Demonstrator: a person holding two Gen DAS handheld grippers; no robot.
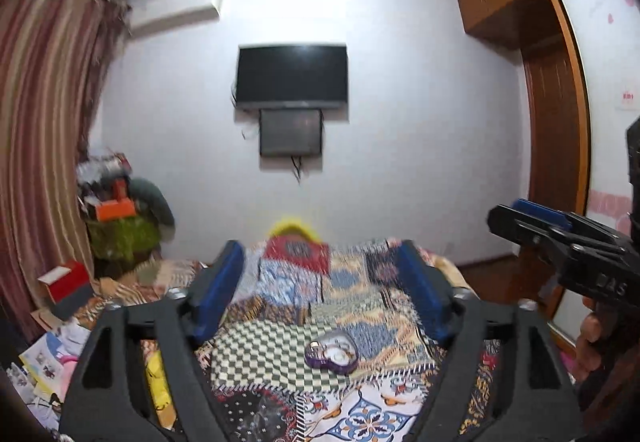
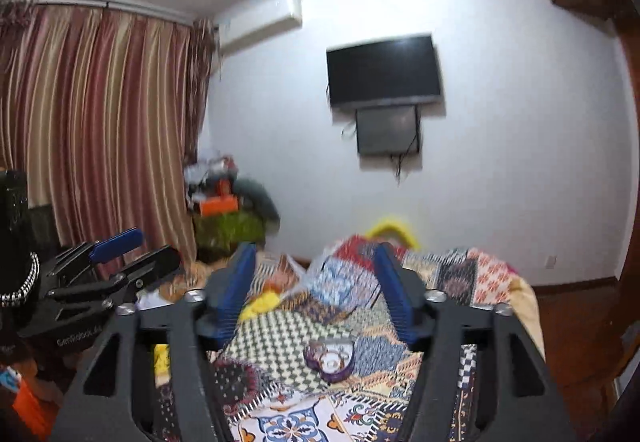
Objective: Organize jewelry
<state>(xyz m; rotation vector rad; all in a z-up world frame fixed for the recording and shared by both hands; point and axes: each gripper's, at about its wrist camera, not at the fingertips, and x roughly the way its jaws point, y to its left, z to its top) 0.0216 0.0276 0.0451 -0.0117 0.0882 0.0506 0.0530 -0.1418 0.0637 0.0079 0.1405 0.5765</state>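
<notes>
both grippers' ribbed blue fingers [image 1: 224, 282] apart, empty, above heart-shaped purple box [image 1: 331, 353].

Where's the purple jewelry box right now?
The purple jewelry box lies open on the patchwork bedspread, by its green checkered patch, low and centre in both wrist views, below the wall-mounted TV; neither gripper touches it.

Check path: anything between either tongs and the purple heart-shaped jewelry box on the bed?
Nothing visible. The purple heart-shaped jewelry box lies open on the patchwork bedspread, ahead of and below both the left tongs and right tongs, open and empty.
</notes>
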